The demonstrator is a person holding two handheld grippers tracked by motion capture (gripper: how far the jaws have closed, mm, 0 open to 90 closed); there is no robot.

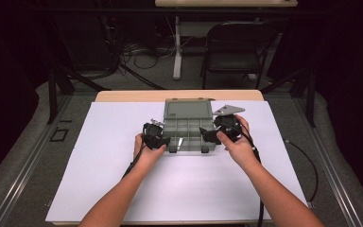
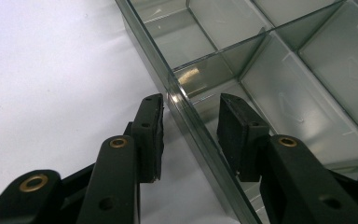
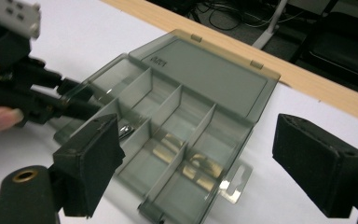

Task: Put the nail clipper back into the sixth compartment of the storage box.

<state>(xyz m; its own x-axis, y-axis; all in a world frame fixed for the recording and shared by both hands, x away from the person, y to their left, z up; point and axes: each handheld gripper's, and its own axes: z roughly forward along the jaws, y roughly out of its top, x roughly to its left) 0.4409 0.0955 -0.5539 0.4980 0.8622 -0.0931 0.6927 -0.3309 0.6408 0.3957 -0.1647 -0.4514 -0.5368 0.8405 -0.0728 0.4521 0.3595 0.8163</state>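
A grey see-through compartment box lies open on the white sheet, its lid laid back flat behind it. My left gripper sits at the box's near left corner. In the left gripper view its jaws straddle the box's side wall, one pad outside and one inside, with a gap showing on the inner side. My right gripper hovers at the box's right side. Its jaws stand wide open above the box, holding nothing. Small shiny metal pieces lie in some compartments. The left gripper is at the box's far wall there.
The white sheet covers most of the wooden table. A black folding chair and floor cables stand beyond the far edge. A thin cable runs beside the table at the right.
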